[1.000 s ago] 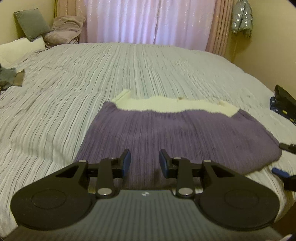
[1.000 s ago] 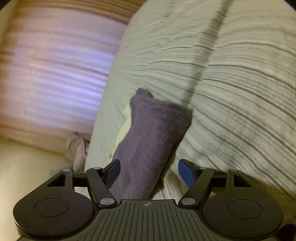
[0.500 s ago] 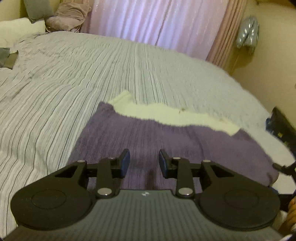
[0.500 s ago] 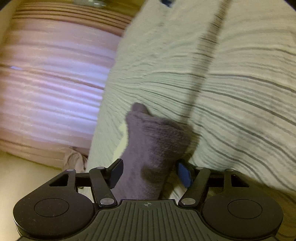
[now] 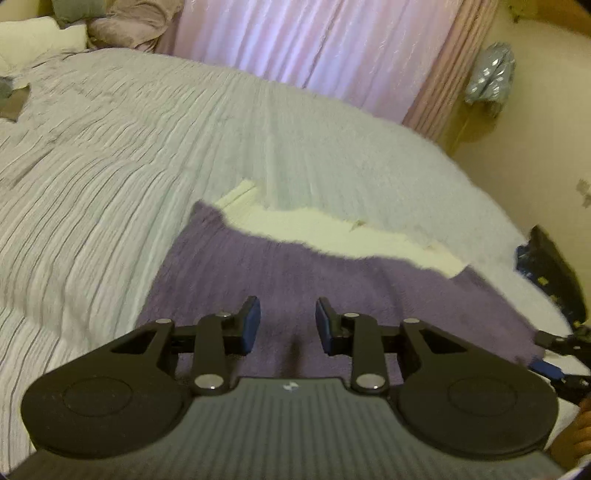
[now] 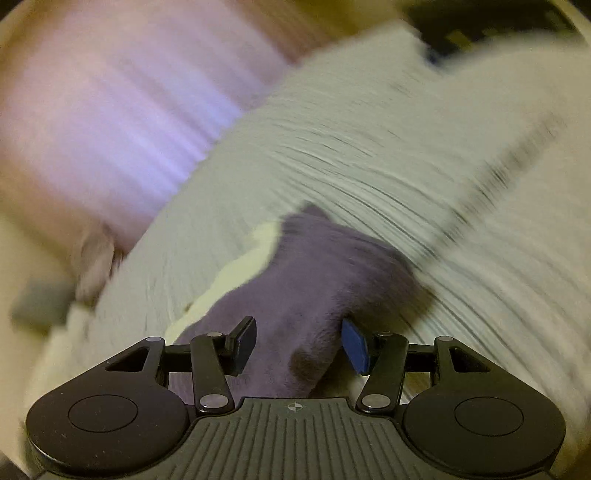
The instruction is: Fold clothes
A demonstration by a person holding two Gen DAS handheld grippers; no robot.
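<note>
Left wrist: left gripper spread over purple garment, right gripper spread, seemingly straddling its fold.

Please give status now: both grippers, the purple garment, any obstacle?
Left gripper open above purple knitted garment. Right gripper open around its corner. No obstacle on striped bedcover.

your left gripper hangs over the garment's near edge; the garment lies on the bed, curtains behind it, pillows far left.
</note>
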